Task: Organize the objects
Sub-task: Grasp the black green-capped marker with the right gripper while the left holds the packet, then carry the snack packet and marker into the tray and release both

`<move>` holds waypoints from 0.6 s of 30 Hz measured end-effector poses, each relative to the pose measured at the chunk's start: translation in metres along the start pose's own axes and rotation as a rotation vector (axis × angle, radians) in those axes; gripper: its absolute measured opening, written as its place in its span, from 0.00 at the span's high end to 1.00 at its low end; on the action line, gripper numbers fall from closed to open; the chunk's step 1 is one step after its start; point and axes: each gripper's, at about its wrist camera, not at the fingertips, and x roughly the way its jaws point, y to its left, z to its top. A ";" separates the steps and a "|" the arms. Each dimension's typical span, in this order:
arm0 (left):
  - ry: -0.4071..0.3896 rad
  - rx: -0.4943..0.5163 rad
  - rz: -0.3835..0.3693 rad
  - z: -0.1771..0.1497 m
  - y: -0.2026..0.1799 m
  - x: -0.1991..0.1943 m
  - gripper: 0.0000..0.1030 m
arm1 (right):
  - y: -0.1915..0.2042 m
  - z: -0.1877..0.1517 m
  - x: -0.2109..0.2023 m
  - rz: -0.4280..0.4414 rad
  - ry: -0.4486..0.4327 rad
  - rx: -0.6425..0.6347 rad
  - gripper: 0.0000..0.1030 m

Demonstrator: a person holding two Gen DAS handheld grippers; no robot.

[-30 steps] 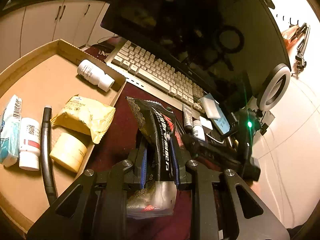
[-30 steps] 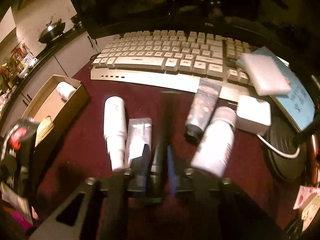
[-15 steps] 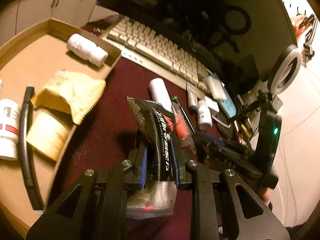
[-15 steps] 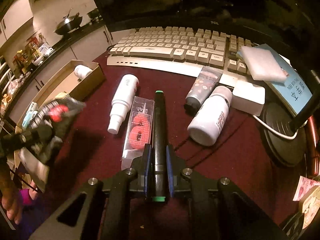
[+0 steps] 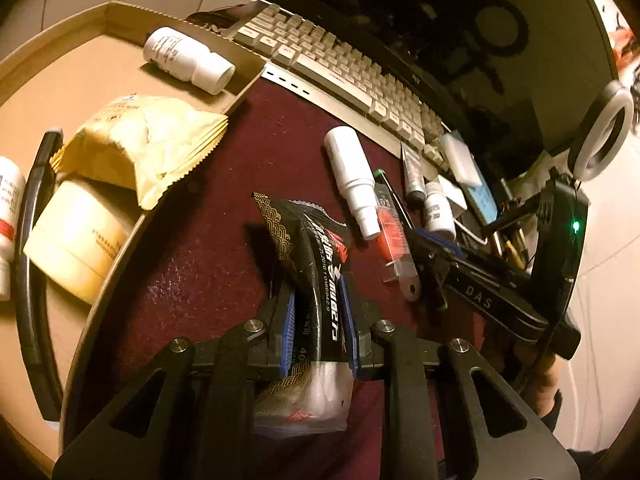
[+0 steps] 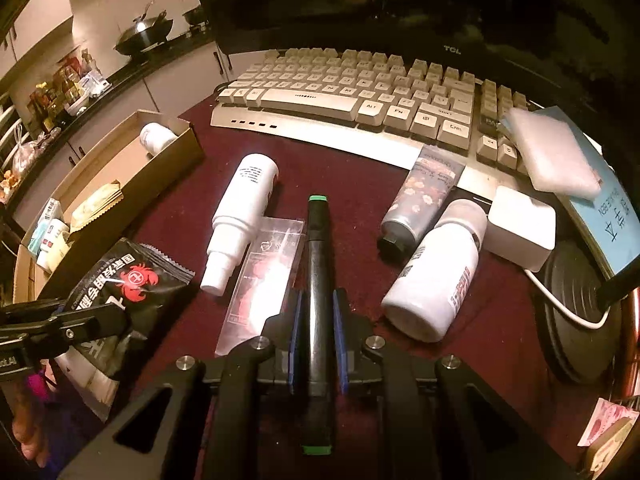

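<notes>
My left gripper (image 5: 318, 300) is shut on a black snack packet (image 5: 310, 256) with a red crab print and holds it above the dark red mat; the packet also shows in the right wrist view (image 6: 120, 288). My right gripper (image 6: 316, 312) is shut on a black marker (image 6: 318, 280) with green ends, held over the mat. A cardboard box (image 5: 120, 16) at the left holds a white pill bottle (image 5: 188, 60), a yellow snack bag (image 5: 148, 144), a cream jar (image 5: 76, 244) and a black tube (image 5: 32, 240).
On the mat lie a white spray bottle (image 6: 244, 216), a clear packet with red contents (image 6: 262, 280), a floral tube (image 6: 424, 200), a white bottle (image 6: 436, 276) and a white charger (image 6: 520, 228). A keyboard (image 6: 360, 96) and monitor stand behind. A ring light (image 5: 600, 132) is at the right.
My left gripper has swung right and drawn back with the packet, so the box looks nearer. My right gripper has lifted and drawn back with the marker.
</notes>
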 end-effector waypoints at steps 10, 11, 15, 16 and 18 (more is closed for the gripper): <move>-0.076 0.016 -0.054 0.006 -0.014 -0.032 0.81 | -0.001 0.004 -0.044 0.005 -0.140 0.043 0.87; -0.086 0.016 -0.060 0.007 -0.015 -0.035 0.81 | 0.002 0.005 -0.047 0.013 -0.145 0.037 0.87; -0.136 -0.008 -0.087 0.011 -0.010 -0.056 0.81 | 0.024 0.008 -0.064 0.071 -0.182 -0.022 0.87; -0.147 -0.018 -0.088 0.013 -0.007 -0.062 0.81 | 0.031 0.011 -0.066 0.103 -0.186 -0.036 0.87; -0.180 -0.027 -0.085 0.017 -0.002 -0.073 0.81 | 0.045 0.018 -0.068 0.166 -0.189 -0.059 0.87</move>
